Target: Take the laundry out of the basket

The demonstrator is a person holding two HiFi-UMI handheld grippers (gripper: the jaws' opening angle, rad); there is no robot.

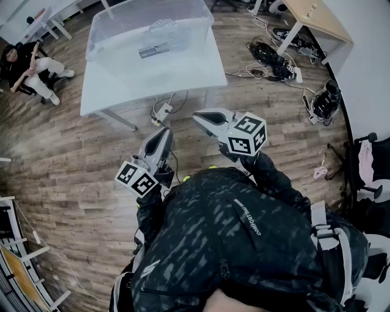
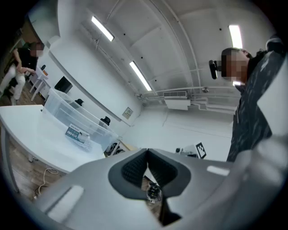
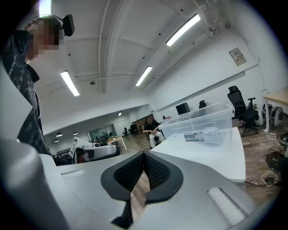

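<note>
A clear plastic basket (image 1: 150, 31) stands on a white table (image 1: 201, 72) ahead of me; it also shows as a clear basket (image 2: 74, 117) in the left gripper view and a clear basket (image 3: 198, 120) in the right gripper view. A pale crumpled item (image 3: 211, 134) and a label lie against its wall. Both grippers are held up in front of my chest, well short of the table. My left gripper (image 1: 166, 133) is shut with nothing in it, its pads (image 2: 135, 168) meeting. My right gripper (image 1: 200, 116) is shut and empty too, pads (image 3: 155, 173) touching.
Wooden floor lies between me and the table. Cables and a power strip (image 1: 163, 111) lie under the table edge. A person (image 1: 27, 67) sits at the far left. Another desk (image 1: 317, 18) with cables and gear (image 1: 271, 61) stands at the right.
</note>
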